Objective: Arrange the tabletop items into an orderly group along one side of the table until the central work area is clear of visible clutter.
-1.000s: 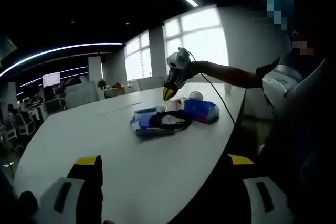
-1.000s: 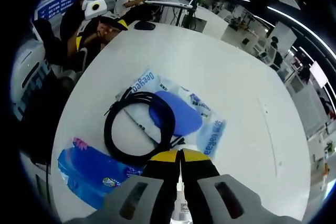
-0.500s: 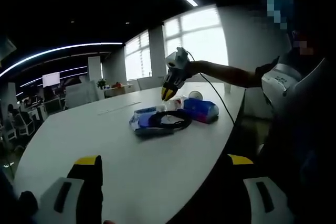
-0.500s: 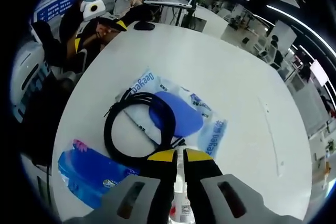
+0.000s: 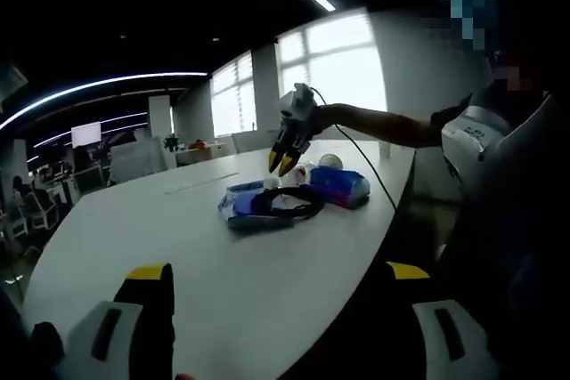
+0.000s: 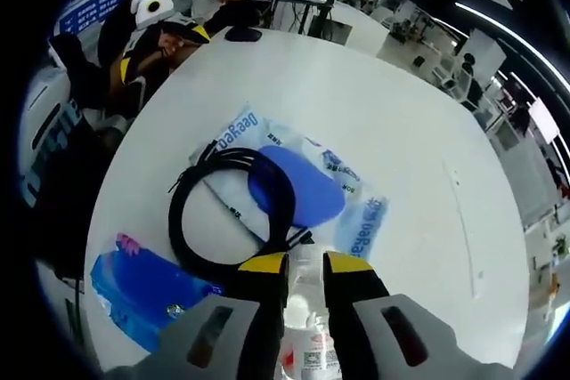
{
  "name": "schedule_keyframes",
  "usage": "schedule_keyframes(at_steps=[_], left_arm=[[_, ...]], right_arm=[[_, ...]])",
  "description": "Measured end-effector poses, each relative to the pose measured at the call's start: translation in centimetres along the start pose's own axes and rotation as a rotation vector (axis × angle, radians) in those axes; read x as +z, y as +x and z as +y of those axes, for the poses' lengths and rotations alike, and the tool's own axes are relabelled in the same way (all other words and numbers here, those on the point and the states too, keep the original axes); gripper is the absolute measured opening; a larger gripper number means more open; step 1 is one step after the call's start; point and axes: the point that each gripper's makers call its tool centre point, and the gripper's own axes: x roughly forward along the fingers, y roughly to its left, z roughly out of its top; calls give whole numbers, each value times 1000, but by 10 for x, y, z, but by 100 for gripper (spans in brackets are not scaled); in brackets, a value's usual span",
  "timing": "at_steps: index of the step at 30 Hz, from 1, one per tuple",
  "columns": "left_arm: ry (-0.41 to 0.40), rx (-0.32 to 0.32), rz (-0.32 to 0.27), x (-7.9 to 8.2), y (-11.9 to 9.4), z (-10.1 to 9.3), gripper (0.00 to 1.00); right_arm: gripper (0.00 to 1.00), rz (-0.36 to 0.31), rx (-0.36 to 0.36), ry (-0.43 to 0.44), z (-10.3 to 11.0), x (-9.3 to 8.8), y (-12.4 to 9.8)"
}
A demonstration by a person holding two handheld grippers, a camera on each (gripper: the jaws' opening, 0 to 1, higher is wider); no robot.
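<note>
The right tool (image 6: 305,266) is hovering half-open over a small bottle (image 6: 307,331), releasing it; withdrawing comes next, seemingly.

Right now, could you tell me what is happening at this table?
A person is tidying a white table with a gripper in each hand. The right gripper hangs over a small bottle, jaws open to either side of it. Beside it lie a coiled black cable on a clear packet and a blue tissue pack, all bunched near one edge. The left gripper is open, low at the near edge, holding nothing.
</note>
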Motion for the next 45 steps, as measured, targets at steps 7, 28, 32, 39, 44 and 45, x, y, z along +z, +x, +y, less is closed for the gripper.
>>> schedule_keyframes(at_steps=[7,28,32,39,44,45], left_arm=[[-1,8,-5,1,-3,4,96],[-4,22,-2,-3,-8,5,95],[-6,26,-3,-4,-10,5,95],[-6,19,-2,-5,-9,4,95],[-9,14,-6,-5,-7,3,95],[-9,12,-6,-5,-7,3,95]], right_arm=[[20,49,0,-17,-2,-5,11],[22,116,-12,-29,-10,-11,34],[22,133,-16,-37,-11,-13,38],[22,146,-18,-37,-13,-15,40],[22,151,-9,-37,-14,-16,41],[22,152,-8,-37,-14,-16,41]])
